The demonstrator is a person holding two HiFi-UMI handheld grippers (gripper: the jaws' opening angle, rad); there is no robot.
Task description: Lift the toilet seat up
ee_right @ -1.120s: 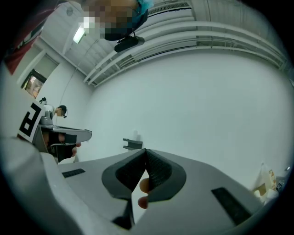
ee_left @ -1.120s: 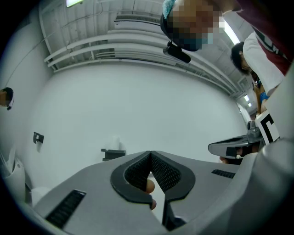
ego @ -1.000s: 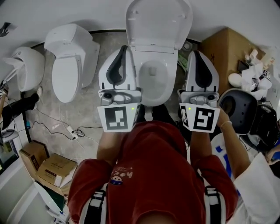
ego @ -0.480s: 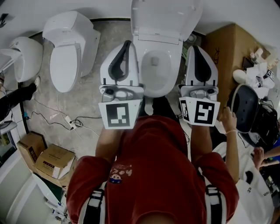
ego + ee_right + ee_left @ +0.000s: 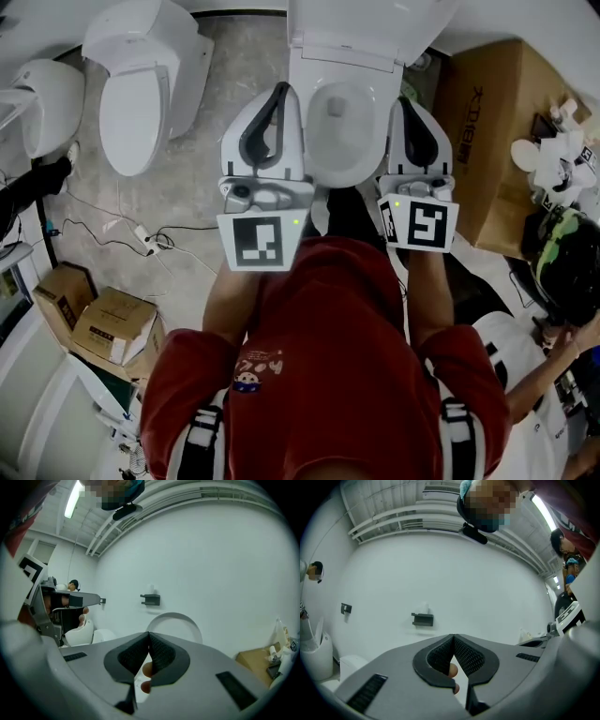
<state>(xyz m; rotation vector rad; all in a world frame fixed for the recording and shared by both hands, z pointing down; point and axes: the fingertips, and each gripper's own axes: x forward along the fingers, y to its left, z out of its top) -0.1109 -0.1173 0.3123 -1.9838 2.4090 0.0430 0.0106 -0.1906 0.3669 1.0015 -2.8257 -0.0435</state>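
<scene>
Head view, toilet seat (image 5: 339, 176): lying as a white ring on the bowl (image 5: 339, 122), as far as I can tell.
Head view, lid (image 5: 361, 33): standing up at the back.
Head view, claws: I am holding my left claw (image 5: 279, 91) and right claw (image 5: 399, 101) either side of the bowl.
Left gripper view, left claw (image 5: 453, 637): pads meeting, nothing between them, facing a white wall (image 5: 454, 583) with a black bracket (image 5: 423, 619).
Right gripper view, right claw (image 5: 148, 633): pinched together, empty, lid (image 5: 176, 624) showing beyond.
</scene>
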